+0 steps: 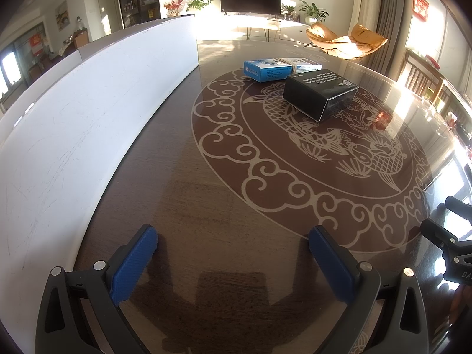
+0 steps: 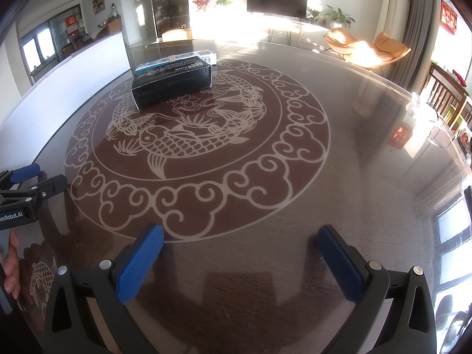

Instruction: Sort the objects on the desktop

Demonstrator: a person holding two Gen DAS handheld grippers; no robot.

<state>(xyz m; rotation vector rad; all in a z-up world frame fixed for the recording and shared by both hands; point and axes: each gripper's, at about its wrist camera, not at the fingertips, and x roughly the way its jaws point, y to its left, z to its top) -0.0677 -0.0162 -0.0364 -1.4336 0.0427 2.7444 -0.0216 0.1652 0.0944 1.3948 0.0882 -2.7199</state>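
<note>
The black box (image 1: 320, 96) lies on the far part of the counter (image 1: 206, 200), touching the blue and white box (image 1: 273, 69) behind it. A white board (image 1: 88, 112) stands along the left. The left gripper (image 1: 231, 261) and the right gripper (image 2: 240, 262) both hang near, jaws wide apart and holding nothing.

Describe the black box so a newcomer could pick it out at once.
Start at the round fish-and-cloud medallion on the dark table. At its far edge, beyond the white panel, two boxes lie together. The black box is the nearer one, bulkier, with small white print on top; the blue and white box behind it is flatter.
</note>
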